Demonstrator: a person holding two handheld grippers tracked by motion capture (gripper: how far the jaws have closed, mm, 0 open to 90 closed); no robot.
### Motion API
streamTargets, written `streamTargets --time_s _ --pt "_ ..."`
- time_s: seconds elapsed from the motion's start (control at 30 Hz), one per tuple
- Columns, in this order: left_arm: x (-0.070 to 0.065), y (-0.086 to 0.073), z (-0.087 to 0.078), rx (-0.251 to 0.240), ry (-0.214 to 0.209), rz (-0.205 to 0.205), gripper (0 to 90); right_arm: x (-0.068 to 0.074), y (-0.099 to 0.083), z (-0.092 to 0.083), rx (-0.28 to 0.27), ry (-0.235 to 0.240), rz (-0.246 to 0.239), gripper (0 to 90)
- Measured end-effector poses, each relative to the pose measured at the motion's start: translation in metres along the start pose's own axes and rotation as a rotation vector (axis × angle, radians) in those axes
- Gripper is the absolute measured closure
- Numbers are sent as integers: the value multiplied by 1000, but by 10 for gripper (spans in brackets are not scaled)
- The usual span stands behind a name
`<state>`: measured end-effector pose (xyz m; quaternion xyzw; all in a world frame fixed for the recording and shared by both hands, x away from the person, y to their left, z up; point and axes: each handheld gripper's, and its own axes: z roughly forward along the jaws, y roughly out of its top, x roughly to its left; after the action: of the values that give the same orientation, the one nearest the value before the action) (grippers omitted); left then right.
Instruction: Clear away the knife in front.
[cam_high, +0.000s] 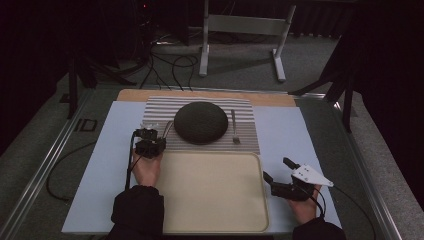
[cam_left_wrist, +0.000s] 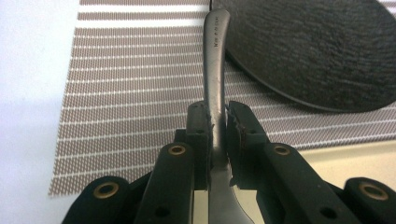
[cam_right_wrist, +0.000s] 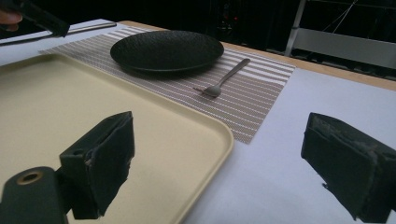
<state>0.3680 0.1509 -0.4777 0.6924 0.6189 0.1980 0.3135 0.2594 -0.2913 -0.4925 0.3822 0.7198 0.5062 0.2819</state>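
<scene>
My left gripper (cam_high: 150, 132) (cam_left_wrist: 217, 116) is shut on a metal utensil (cam_left_wrist: 215, 60), whose handle points away over the striped placemat (cam_left_wrist: 135, 93) beside the black plate (cam_left_wrist: 317, 51). Which kind of utensil it is stays hidden behind the jaws. In the high view the plate (cam_high: 201, 122) sits in the middle of the placemat (cam_high: 245, 107), with a fork (cam_high: 234, 127) lying to its right. My right gripper (cam_high: 276, 170) (cam_right_wrist: 217, 158) hovers open over the blue table cover, just right of the beige tray (cam_high: 210, 190), with nothing between its jaws.
The tray (cam_right_wrist: 56, 112) has nothing on it and lies in front of the placemat (cam_right_wrist: 261, 93), plate (cam_right_wrist: 167, 49) and fork (cam_right_wrist: 226, 77). A white metal frame (cam_high: 245, 25) and cables stand on the floor beyond the table. The table's wooden far edge (cam_high: 270, 97) shows behind the placemat.
</scene>
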Motion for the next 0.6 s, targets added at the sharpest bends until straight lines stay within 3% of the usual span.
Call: streamTargets --time_s 0.6 --pt "-4 -25 -12 -7 -15 -33 806 0 0 0 1 -1 -4 97"
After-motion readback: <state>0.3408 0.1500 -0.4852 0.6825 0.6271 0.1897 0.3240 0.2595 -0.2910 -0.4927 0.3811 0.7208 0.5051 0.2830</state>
